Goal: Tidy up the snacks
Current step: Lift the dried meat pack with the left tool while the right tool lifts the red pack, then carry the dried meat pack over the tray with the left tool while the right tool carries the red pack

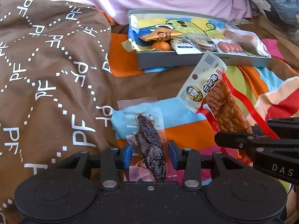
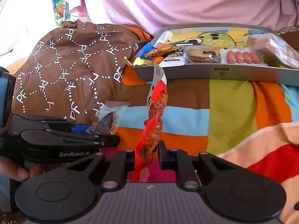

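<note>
My left gripper (image 1: 149, 155) is shut on a clear packet with a dark dried snack (image 1: 149, 141), its blue pads pressing both sides. In the right wrist view this left gripper (image 2: 97, 130) and its dark packet (image 2: 107, 123) sit low at the left. My right gripper (image 2: 146, 156) is shut on the lower end of a long red-and-brown skewer snack packet (image 2: 155, 115), held upright and edge-on. From the left wrist view the skewer packet (image 1: 220, 100) tilts up from the right gripper (image 1: 248, 138). Behind lies a grey tray (image 1: 186, 61) (image 2: 205, 72) holding several snacks.
The tray holds a gold packet (image 1: 160, 34), an orange (image 1: 161, 46), biscuits (image 2: 200, 56) and sausages (image 2: 243, 57). A brown cloth printed "PF" (image 1: 46, 65) bulges at the left. A striped colourful blanket (image 2: 224, 112) covers the surface. Pink fabric (image 2: 177, 3) is behind. A hand (image 2: 16, 173) grips the left tool.
</note>
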The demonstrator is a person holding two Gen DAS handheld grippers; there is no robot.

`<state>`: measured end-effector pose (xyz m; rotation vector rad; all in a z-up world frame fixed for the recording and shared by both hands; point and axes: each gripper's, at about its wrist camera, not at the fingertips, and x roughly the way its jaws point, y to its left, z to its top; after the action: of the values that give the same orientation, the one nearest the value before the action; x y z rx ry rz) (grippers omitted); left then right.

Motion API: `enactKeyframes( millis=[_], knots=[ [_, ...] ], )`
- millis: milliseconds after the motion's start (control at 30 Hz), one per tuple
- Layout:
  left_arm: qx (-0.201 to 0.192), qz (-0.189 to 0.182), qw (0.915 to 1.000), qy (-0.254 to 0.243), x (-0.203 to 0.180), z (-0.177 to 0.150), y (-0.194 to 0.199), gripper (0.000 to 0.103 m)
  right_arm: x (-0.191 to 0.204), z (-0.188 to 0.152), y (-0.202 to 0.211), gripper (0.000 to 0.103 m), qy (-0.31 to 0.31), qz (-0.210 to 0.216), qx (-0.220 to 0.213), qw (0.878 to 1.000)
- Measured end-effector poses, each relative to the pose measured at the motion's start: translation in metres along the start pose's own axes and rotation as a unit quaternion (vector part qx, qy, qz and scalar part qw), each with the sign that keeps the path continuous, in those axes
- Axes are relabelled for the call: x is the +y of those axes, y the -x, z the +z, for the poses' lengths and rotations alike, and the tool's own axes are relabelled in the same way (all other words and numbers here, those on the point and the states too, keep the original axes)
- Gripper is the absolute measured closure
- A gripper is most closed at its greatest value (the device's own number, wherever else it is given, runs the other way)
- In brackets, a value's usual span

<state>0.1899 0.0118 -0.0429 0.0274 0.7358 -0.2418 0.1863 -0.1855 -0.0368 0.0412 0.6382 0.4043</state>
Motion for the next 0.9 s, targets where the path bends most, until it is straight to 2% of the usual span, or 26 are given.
enactKeyframes(
  millis=[433,900],
  knots=[
    [-0.044,-0.012,0.9990,0.001,-0.011,0.002,0.021,0.061,-0.007,-0.007,0.028,0.089,-0.025,-0.005,-0.030,0.999],
    [-0.059,-0.008,0.9982,0.001,-0.017,0.001,0.038,0.061,-0.006,-0.011,0.045,0.089,-0.037,0.001,-0.044,0.998]
  ],
)
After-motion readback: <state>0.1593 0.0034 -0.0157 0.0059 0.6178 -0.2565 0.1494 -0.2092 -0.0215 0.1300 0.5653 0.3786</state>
